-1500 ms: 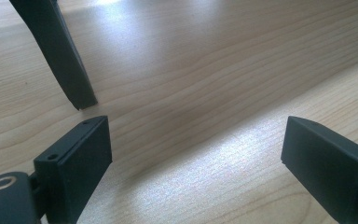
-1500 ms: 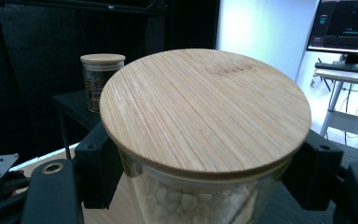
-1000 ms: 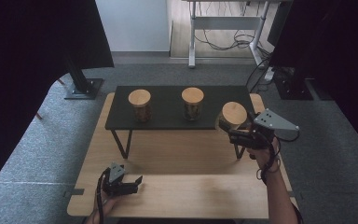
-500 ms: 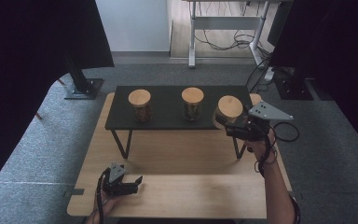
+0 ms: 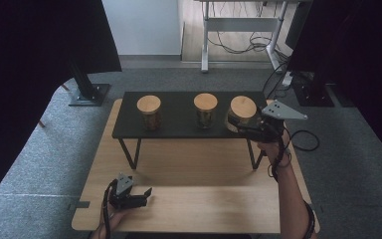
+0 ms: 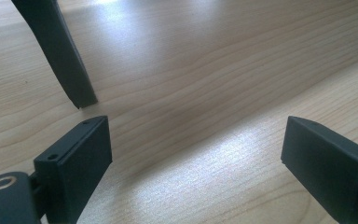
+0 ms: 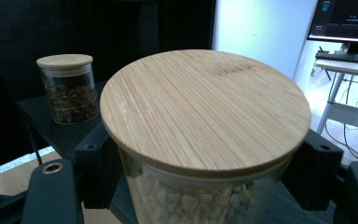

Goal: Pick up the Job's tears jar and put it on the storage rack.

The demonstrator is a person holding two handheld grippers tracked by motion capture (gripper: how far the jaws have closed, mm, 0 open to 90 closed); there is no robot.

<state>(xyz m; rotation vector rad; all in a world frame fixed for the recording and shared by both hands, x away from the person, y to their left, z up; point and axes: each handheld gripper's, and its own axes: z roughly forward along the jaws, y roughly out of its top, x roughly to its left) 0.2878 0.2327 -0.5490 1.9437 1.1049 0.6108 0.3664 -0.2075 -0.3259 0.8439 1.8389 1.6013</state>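
Over at the right end of the black shelf, my right tool is clamped on a glass jar with a bamboo lid. In the right gripper view the two black jaws press on the glass from either side just below the lid, and the jar is packed with pale, pebble-like bits, could be beans or nuts, can't really tell. From the high view the jar sits at the shelf's right end, in line with the others; whether its base touches the shelf I can't say.

Two more lidded jars stand on that shelf: the middle jar and the left jar. One with dark brownish contents shows behind my jar in the right gripper view.

My left tool rests low on the wooden counter near the front left edge, well apart from the jars. Its jaws are spread wide with nothing but bare wood between them, and one black shelf leg stands just ahead in the left gripper view.
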